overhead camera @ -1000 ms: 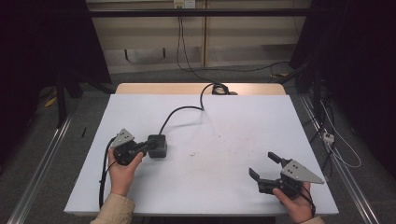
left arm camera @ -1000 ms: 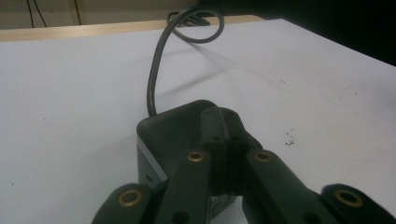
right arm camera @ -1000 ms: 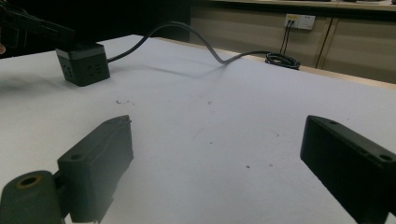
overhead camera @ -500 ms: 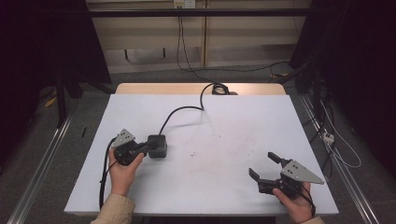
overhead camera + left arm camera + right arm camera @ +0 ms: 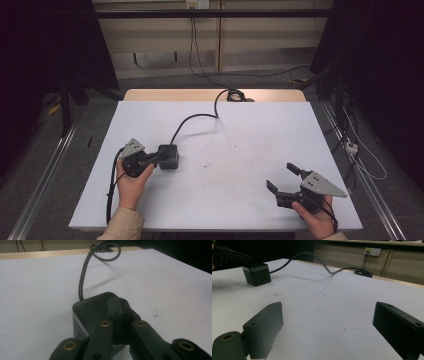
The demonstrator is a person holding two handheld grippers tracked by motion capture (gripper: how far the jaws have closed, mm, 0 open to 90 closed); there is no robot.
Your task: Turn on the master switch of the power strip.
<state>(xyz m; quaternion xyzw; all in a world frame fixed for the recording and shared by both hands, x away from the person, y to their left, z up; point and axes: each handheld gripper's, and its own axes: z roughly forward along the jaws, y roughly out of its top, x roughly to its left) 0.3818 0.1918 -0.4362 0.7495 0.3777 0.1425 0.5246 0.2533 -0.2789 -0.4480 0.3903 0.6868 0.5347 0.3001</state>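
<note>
A black cube-shaped power socket [image 5: 170,157] with a dark cable [image 5: 194,119] lies on the white table [image 5: 260,135], left of centre. My left gripper [image 5: 160,156] is shut; its closed jaws rest on top of the cube, and I see nothing between them. The left gripper view shows the shut tips [image 5: 120,303] over the cube [image 5: 86,311]. My right gripper [image 5: 281,176] stands open near the front right edge, with nothing between its jaws. In the right gripper view [image 5: 328,310] the cube [image 5: 257,275] and the left gripper [image 5: 234,255] lie far off at the left.
The cable runs to a coil [image 5: 235,95] at the table's far edge, on a wooden strip. A wall outlet [image 5: 372,251] sits on the panel behind. More cables [image 5: 360,155] lie on the floor at the right. Small dark specks [image 5: 206,164] mark the tabletop.
</note>
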